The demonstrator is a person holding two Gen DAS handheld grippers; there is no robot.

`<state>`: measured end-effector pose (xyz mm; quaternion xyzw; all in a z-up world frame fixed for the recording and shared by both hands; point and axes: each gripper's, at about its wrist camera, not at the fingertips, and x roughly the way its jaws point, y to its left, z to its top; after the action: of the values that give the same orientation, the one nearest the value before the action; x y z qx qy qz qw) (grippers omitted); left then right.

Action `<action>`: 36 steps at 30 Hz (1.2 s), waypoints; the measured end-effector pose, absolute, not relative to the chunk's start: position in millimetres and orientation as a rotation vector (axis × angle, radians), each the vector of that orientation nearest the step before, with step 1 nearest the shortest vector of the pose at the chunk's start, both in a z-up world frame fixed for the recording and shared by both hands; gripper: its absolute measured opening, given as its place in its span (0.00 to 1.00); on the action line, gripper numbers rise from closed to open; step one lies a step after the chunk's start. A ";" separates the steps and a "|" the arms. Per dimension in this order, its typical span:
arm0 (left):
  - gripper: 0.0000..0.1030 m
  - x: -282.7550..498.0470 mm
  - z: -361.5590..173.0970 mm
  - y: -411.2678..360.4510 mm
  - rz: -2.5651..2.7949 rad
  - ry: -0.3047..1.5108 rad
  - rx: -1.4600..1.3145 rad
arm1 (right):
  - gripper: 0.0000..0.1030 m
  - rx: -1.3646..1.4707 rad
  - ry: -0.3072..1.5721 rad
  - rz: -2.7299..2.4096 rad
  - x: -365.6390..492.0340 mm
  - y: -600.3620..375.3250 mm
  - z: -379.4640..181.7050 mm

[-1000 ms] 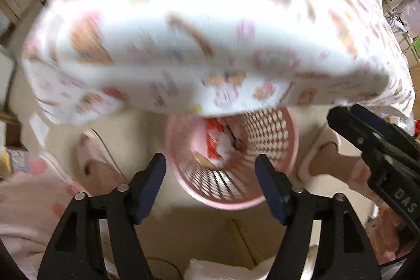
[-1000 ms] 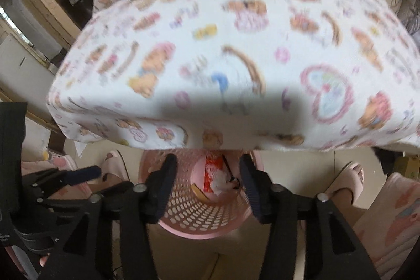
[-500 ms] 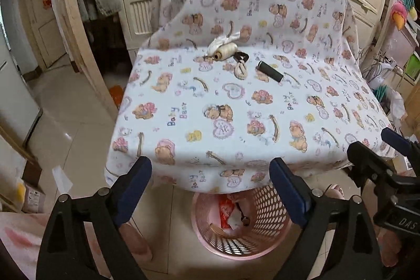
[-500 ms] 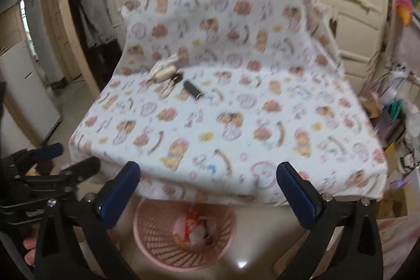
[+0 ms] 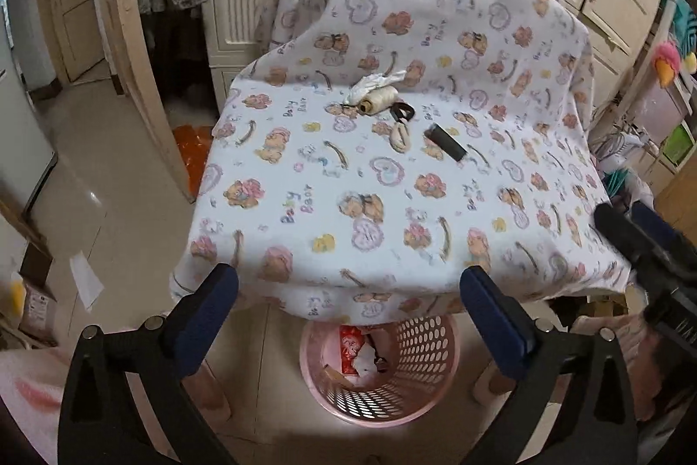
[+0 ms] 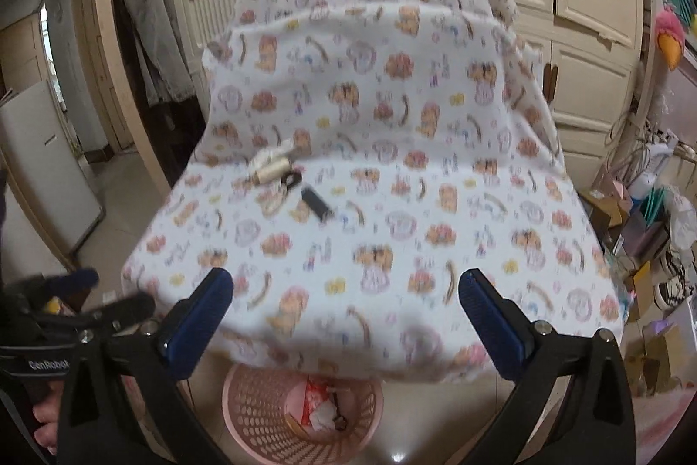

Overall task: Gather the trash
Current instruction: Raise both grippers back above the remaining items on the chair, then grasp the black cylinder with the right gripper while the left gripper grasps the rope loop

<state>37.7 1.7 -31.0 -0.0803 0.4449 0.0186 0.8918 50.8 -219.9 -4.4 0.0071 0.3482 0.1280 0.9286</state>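
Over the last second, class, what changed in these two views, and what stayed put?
Both hand-held grippers, left and right, rose from over the pink basket to face the tabletop, jaws spreading wider. Nothing was grasped. The spool, black stick and basket contents stayed put.

Pink basket (image 5: 429, 347), bear-print cloth (image 5: 392, 181)

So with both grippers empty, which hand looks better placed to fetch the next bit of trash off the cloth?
Probably the left. The crumpled white scrap and black stick lie on the left half of the cloth, nearer the left gripper. The right gripper faces open cloth. Both are open.
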 end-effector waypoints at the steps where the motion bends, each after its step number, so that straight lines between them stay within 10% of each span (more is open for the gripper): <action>1: 0.98 41.7 -28.1 3.5 0.040 0.925 -0.161 | 1.00 0.010 0.701 0.266 55.3 -219.8 2.0; 11: 0.98 115.9 15.6 21.6 0.010 0.823 -0.129 | 1.00 0.014 0.649 0.332 128.6 -217.5 43.8; 24: 0.98 169.6 -51.1 27.1 0.034 0.903 -0.147 | 1.00 -0.094 0.729 0.322 180.6 -198.1 -32.5; 36: 0.92 171.3 -44.1 27.7 0.013 0.890 -0.184 | 0.35 -0.083 0.860 0.472 195.2 -163.8 -71.4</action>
<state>171.3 27.7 -44.1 -0.0889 0.4297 0.0062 0.8986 195.2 -163.8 -71.4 -0.0401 0.4127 0.2266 0.8813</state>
